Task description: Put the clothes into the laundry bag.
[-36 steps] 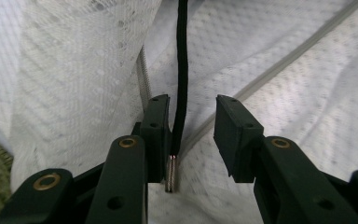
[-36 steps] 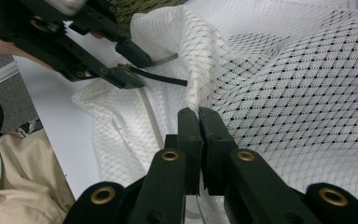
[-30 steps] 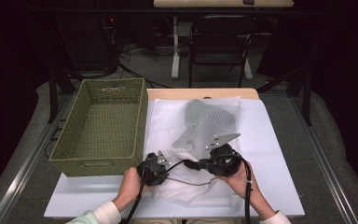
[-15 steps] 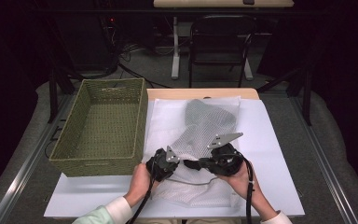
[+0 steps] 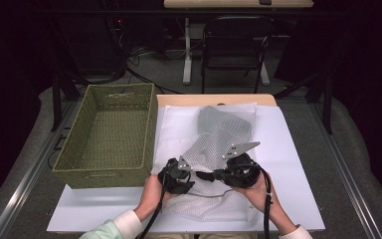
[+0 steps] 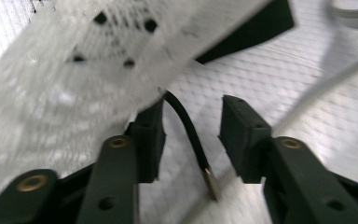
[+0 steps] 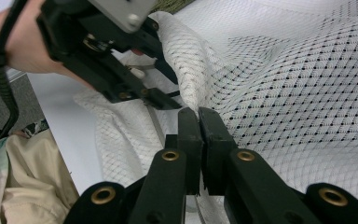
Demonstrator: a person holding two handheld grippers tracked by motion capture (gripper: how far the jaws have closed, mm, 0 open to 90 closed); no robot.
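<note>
Fixed high above the near edge of the table (image 5: 298, 149), facing forward and down — basket (image 5: 109, 134) at left, chair beyond. Left gripper view: riding low, pressed very close to the white mesh bag (image 6: 307, 107), blurred. Right gripper view: close along its jaws toward the left gripper (image 7: 121, 70) — same mesh bag, same pair of grippers seen small from above.
</note>
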